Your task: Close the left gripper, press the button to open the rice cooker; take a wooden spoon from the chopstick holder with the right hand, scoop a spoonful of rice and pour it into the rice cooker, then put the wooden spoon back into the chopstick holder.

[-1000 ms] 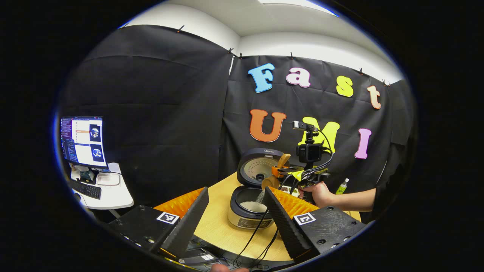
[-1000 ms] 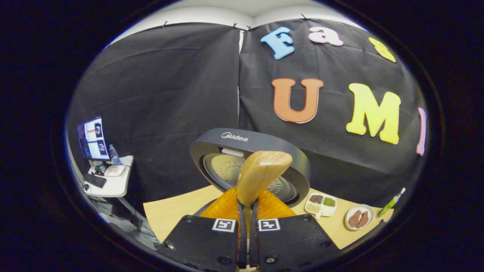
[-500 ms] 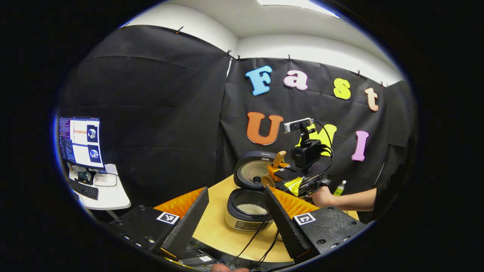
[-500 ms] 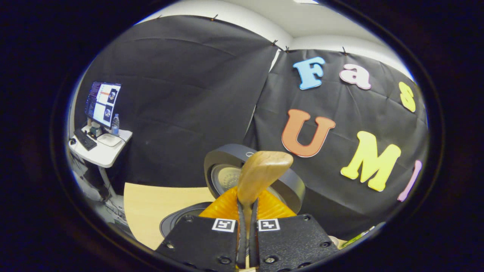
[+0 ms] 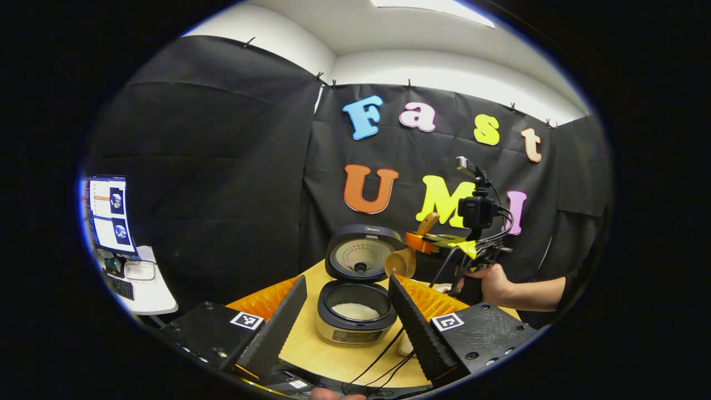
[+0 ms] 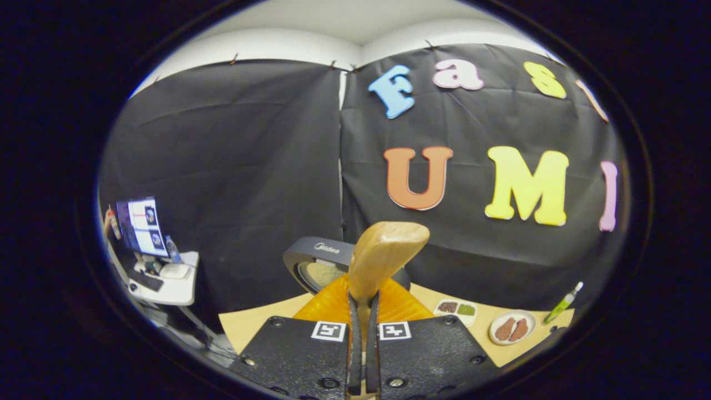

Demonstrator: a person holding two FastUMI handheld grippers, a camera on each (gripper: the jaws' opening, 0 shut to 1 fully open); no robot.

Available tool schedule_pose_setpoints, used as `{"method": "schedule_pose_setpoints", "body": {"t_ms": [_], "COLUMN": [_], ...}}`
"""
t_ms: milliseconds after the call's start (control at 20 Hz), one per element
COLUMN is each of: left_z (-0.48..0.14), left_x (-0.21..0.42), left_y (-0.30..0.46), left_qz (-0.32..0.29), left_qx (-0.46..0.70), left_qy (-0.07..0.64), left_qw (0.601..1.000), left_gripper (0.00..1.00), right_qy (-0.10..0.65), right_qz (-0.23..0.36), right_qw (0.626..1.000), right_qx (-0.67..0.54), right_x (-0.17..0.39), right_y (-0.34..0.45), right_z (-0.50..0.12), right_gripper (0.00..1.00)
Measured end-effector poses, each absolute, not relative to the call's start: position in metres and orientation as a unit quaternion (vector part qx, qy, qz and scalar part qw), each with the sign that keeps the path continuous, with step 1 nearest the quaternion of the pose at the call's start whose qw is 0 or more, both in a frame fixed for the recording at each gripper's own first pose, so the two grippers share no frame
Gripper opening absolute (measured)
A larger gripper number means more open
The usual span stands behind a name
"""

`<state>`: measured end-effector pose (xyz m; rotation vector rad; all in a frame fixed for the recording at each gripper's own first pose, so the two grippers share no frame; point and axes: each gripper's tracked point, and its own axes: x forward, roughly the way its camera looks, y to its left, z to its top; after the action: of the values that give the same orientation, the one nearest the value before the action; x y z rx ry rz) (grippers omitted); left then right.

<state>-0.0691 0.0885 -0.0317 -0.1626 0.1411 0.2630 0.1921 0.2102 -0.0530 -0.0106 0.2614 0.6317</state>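
Observation:
The rice cooker (image 5: 355, 319) stands on the round wooden table with its lid (image 5: 361, 255) raised and white rice (image 5: 355, 311) in its pot. My left gripper (image 5: 347, 311) is open, well short of the cooker, which shows between its fingers. A hand (image 5: 491, 283) holds my right gripper (image 5: 422, 243) up to the right of the lid, shut on the wooden spoon (image 5: 408, 258), whose bowl hangs downward. In the right gripper view the spoon's handle (image 6: 386, 258) sticks up from my shut right gripper (image 6: 362, 311), with the cooker lid (image 6: 316, 264) behind it.
On the table to the right lie a small tray of beans (image 6: 456, 308), a plate with brown pieces (image 6: 511, 329) and a green bottle (image 6: 564, 303). Black cables (image 5: 377, 358) run across the table's near edge. A monitor (image 5: 108, 214) and side table (image 5: 141, 283) stand far left.
Rice was falling from the spoon into the pot; that has stopped. The right gripper has carried the spoon up and to the right, away from above the pot. The left gripper stays open.

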Motion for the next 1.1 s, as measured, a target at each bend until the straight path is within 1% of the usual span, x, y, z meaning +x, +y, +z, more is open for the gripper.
{"method": "schedule_pose_setpoints", "body": {"t_ms": [150, 350, 550, 800, 950, 1100], "left_z": [-0.027, -0.023, -0.023, -0.024, -0.026, -0.029], "left_x": [-0.054, -0.03, -0.006, 0.021, 0.032, 0.042], "left_y": [0.076, 0.053, 0.029, 0.008, 0.002, 0.001], "left_qz": [0.1, 0.051, 0.002, -0.034, -0.04, -0.034], "left_qx": [-0.083, -0.081, -0.074, -0.061, -0.057, -0.059], "left_qy": [0.07, 0.067, 0.071, 0.071, 0.074, 0.079], "left_qw": [0.989, 0.993, 0.995, 0.995, 0.995, 0.995], "left_gripper": [0.94, 0.95, 0.94, 0.95, 0.95, 0.95], "right_qy": [0.153, 0.157, 0.153, 0.162, 0.174, 0.197], "right_qz": [0.284, 0.231, 0.139, 0.028, -0.024, -0.062], "right_qw": [0.944, 0.951, 0.965, 0.97, 0.968, 0.961], "right_qx": [0.071, 0.135, 0.159, 0.178, 0.179, 0.186], "right_x": [0.187, 0.185, 0.187, 0.172, 0.171, 0.175], "right_y": [0.167, 0.087, -0.016, -0.133, -0.19, -0.233], "right_z": [-0.038, -0.025, -0.03, -0.053, -0.076, -0.113], "right_gripper": [0.08, 0.08, 0.08, 0.08, 0.08, 0.08]}}
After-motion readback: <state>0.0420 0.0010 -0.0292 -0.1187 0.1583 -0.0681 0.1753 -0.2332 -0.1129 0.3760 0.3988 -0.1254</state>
